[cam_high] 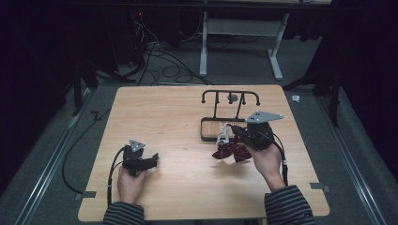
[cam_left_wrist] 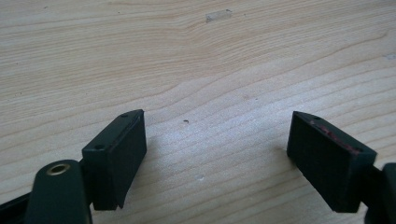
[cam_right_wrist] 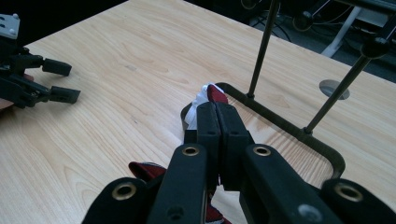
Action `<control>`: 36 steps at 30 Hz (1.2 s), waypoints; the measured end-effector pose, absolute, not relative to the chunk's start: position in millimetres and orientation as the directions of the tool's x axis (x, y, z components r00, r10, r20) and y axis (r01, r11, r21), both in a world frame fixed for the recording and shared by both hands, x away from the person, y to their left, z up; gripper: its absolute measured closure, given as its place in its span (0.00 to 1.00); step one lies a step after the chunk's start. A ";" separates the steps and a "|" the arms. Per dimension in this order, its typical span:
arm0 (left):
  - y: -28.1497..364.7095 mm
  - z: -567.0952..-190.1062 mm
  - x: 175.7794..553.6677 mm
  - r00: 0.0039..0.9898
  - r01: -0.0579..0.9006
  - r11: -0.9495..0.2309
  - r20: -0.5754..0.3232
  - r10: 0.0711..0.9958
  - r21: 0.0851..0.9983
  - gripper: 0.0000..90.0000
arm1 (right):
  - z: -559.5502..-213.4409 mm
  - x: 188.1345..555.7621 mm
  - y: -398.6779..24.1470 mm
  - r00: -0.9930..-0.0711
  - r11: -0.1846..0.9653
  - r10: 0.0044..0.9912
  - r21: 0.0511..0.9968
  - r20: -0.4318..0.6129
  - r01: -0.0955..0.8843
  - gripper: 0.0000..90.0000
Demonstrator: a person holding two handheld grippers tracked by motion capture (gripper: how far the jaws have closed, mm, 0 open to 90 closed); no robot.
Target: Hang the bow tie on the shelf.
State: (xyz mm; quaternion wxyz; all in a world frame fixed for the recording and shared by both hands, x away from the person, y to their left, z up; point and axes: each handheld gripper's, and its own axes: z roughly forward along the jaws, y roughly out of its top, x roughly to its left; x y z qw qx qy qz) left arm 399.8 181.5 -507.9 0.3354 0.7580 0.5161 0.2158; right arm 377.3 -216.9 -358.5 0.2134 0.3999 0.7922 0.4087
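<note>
A dark red cloth [cam_high: 231,151] with a white part hangs just above the wooden table [cam_high: 164,112], in front of a black wire rack [cam_high: 230,96]. My right gripper [cam_high: 229,133] is shut on the cloth's upper end. In the right gripper view the jaws [cam_right_wrist: 217,112] are pressed together, with red and white cloth [cam_right_wrist: 210,95] poking out past the tips and more red cloth [cam_right_wrist: 144,170] below. My left gripper [cam_high: 154,159] rests low at the table's left front, open. Its fingers [cam_left_wrist: 116,154] stand wide apart with bare wood between them.
The rack's tray base [cam_right_wrist: 289,128] lies right behind the held cloth, and thin upright rods [cam_right_wrist: 261,51] rise from it. A silver disc [cam_right_wrist: 334,88] sits in the tabletop behind the rack. Cables and a white table frame [cam_high: 239,42] are on the floor beyond.
</note>
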 end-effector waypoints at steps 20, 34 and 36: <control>181.6 -507.9 399.8 0.374 0.638 -0.243 -0.019 0.927 0.731 0.23 | -337.9 389.5 -217.9 -0.587 0.357 0.809 0.824 -0.036 0.440 1.00; 181.6 -507.9 399.8 0.374 0.638 -0.243 -0.019 0.927 0.731 0.23 | -321.7 403.5 -218.1 -0.587 0.358 0.808 0.831 -0.048 0.425 1.00; 181.5 -507.9 399.8 0.374 0.637 -0.243 -0.018 0.927 0.731 0.23 | -321.3 405.9 -218.3 -0.587 0.360 0.808 0.830 -0.050 0.425 1.00</control>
